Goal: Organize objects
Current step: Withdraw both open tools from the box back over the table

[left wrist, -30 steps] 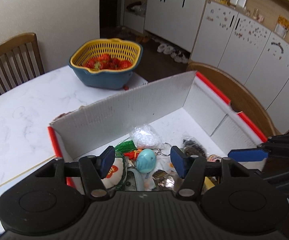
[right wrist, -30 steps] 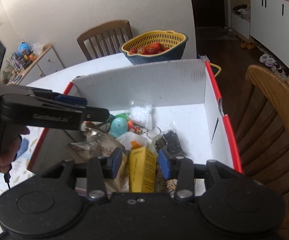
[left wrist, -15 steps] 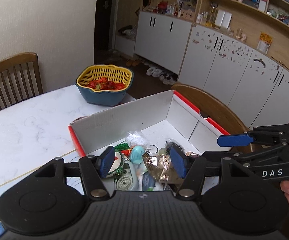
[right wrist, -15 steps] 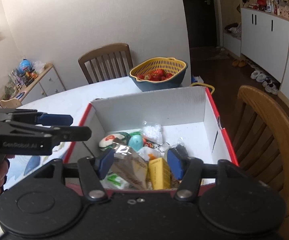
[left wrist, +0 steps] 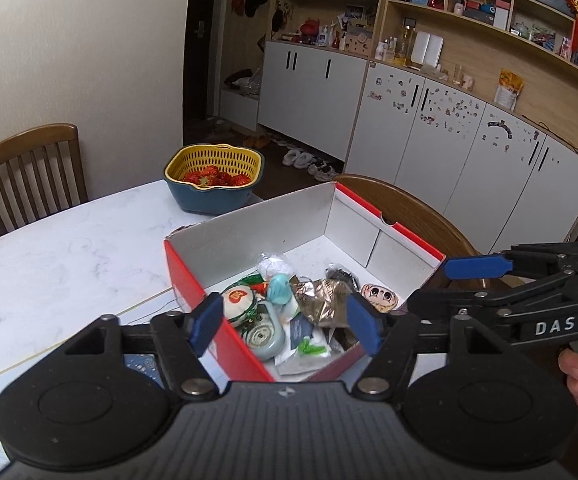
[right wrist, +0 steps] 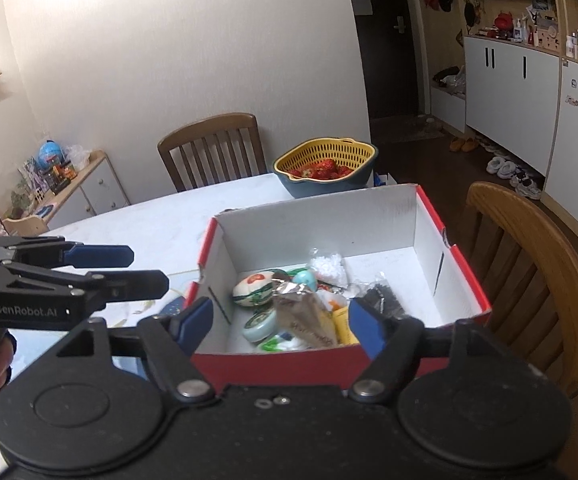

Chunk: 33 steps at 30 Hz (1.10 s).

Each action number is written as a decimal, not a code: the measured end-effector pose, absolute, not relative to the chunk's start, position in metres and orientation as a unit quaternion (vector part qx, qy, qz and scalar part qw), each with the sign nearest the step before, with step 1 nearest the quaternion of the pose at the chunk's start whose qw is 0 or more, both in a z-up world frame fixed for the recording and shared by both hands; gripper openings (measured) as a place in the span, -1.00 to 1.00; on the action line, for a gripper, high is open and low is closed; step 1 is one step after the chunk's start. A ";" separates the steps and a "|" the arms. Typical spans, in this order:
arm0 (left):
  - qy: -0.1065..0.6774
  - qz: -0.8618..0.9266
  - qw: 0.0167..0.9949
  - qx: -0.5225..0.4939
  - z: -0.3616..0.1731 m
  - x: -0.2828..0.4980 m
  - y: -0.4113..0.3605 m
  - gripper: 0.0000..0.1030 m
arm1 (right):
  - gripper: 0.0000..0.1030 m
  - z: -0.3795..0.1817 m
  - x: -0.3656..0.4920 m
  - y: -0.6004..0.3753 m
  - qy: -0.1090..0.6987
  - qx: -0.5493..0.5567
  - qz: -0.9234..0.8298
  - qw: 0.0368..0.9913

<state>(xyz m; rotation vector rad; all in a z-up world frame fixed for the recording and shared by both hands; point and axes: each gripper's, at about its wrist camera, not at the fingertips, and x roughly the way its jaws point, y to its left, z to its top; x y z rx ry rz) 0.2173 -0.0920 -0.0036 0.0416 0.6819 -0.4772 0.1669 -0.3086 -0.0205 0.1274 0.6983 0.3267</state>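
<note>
Hovering grippers: left gripper (left wrist: 285, 322) and right gripper (right wrist: 280, 322) hang above the box's near edge, jaws opening, nothing between them.
Box (right wrist: 429, 220): red-and-white, on the white table (left wrist: 61, 256), long axis running away from both cameras, cluttered inside.
Surroundings: strawberry basket (left wrist: 213, 178) beyond; wooden chair (right wrist: 529, 264) alongside.

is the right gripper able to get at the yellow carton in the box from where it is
Probably yes. The right gripper hangs over the box's near wall, jaws opening and empty. The yellow carton stands just inside, its top clear, though a foil bag leans against it.
</note>
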 end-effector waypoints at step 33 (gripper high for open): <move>0.300 -0.221 0.928 0.011 -0.012 0.175 -0.050 0.99 | 0.97 -0.019 0.094 -0.268 0.295 0.065 0.129 0.945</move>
